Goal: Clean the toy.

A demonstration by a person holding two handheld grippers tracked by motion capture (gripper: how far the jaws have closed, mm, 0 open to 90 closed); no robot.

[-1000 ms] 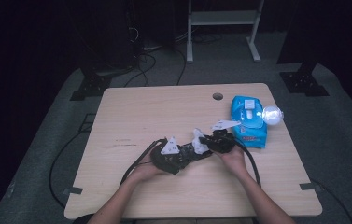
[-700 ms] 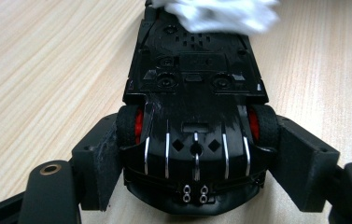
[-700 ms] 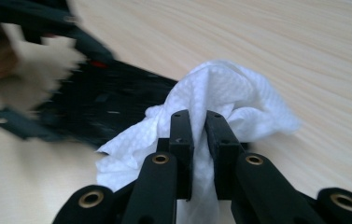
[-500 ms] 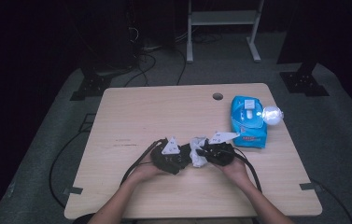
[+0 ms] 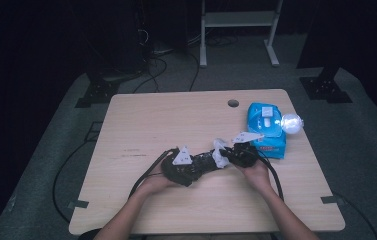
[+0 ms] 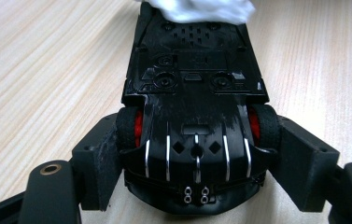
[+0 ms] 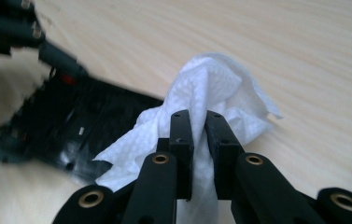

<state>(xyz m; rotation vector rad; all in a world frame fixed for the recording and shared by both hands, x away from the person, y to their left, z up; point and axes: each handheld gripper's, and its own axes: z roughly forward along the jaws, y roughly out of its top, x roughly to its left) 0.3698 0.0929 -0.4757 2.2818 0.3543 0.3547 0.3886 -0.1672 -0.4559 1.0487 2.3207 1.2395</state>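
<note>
A black toy car (image 6: 194, 93) with red wheel hubs lies underside up between the pads (image 6: 101, 158) of my left gripper (image 6: 194, 158), which press on its wheels. In the high view the left gripper (image 5: 196, 167) holds the car (image 5: 205, 162) low over the table's middle front. My right gripper (image 7: 198, 126) is shut on a crumpled white wipe (image 7: 215, 88). The wipe (image 5: 220, 152) rests against the car's far end, seen as a white wad (image 6: 201, 9) in the left gripper view. The car (image 7: 71, 121) is blurred in the right gripper view.
A blue pack of wipes (image 5: 265, 125) lies at the table's right, close behind my right hand, with a bright round glare spot (image 5: 291, 121) at its right side. A cable hole (image 5: 233, 103) sits near the far edge of the wooden table (image 5: 151, 125). Cables trail off the front.
The right gripper slid the wipe toward the near-left along the car, then came back to the far-right. The left hand and the car stayed still.
</note>
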